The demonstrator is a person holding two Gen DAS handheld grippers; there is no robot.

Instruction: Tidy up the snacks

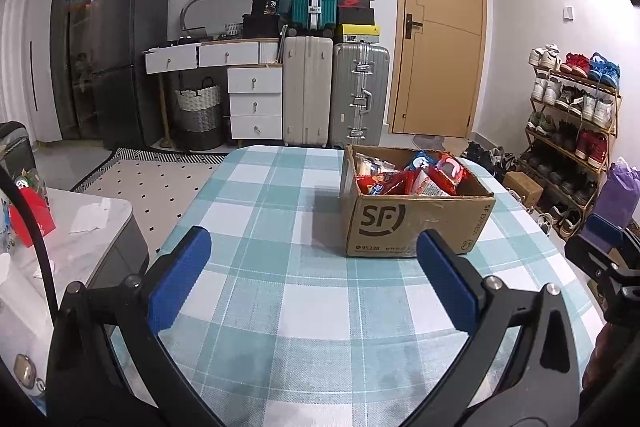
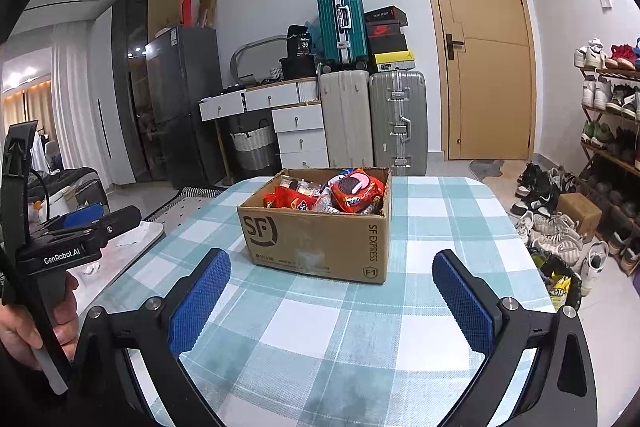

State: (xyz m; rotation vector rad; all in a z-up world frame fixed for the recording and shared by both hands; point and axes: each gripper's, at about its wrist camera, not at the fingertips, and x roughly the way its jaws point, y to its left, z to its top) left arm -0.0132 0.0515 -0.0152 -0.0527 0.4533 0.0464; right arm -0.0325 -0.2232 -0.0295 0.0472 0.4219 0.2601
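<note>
A brown SF cardboard box [image 1: 414, 223] stands on the checked tablecloth [image 1: 280, 211], open at the top and full of snack packs [image 1: 408, 177], mostly red and blue. The right wrist view shows the same box [image 2: 320, 239] with a red Oreo pack [image 2: 356, 189] on top. My left gripper [image 1: 314, 259] is open and empty, above the table, short of the box and to its left. My right gripper [image 2: 332, 283] is open and empty, just in front of the box. The left gripper also shows at the left edge of the right wrist view [image 2: 80, 223].
A low white side table [image 1: 80, 227] with a red bag [image 1: 34, 215] stands left of the table. Suitcases [image 1: 336, 95], a white drawer unit [image 1: 254, 103] and a fridge [image 1: 128, 55] line the far wall. A shoe rack [image 1: 572, 119] and loose shoes [image 2: 552, 223] are on the right.
</note>
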